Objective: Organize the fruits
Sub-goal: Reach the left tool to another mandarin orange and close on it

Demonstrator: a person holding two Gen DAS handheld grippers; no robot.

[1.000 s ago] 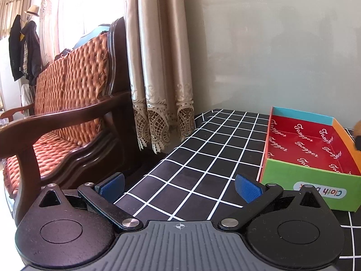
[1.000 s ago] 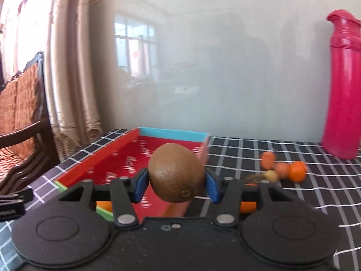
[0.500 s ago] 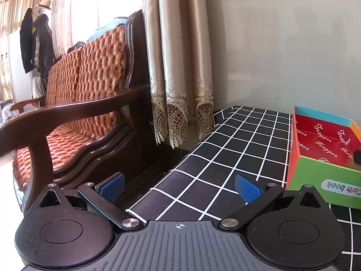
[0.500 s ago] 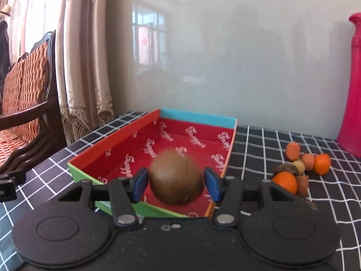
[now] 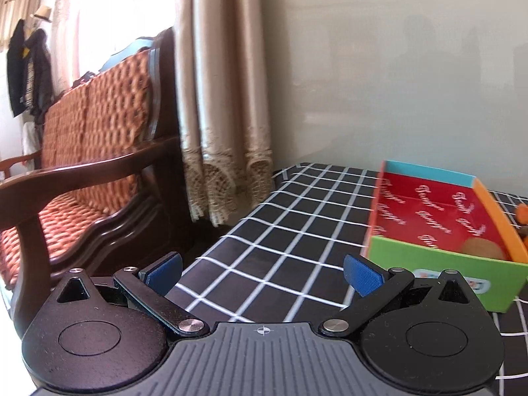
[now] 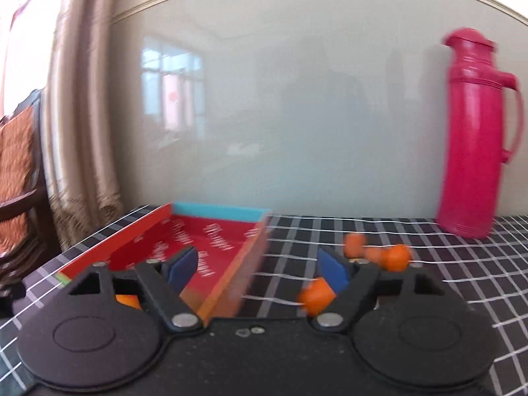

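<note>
Checked tablecloth (image 5: 277,250): kiwi (image 5: 480,249) in box (image 5: 439,264), clear of right gripper (image 6: 257,269).

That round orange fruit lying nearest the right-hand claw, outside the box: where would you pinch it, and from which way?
Across its middle. The round orange fruit sits on the black checked tablecloth, just right of the colourful cardboard box. I'd bring the right gripper, jaws open and empty, from the near side, one pad on each flank. Blur hides any stem.
</note>
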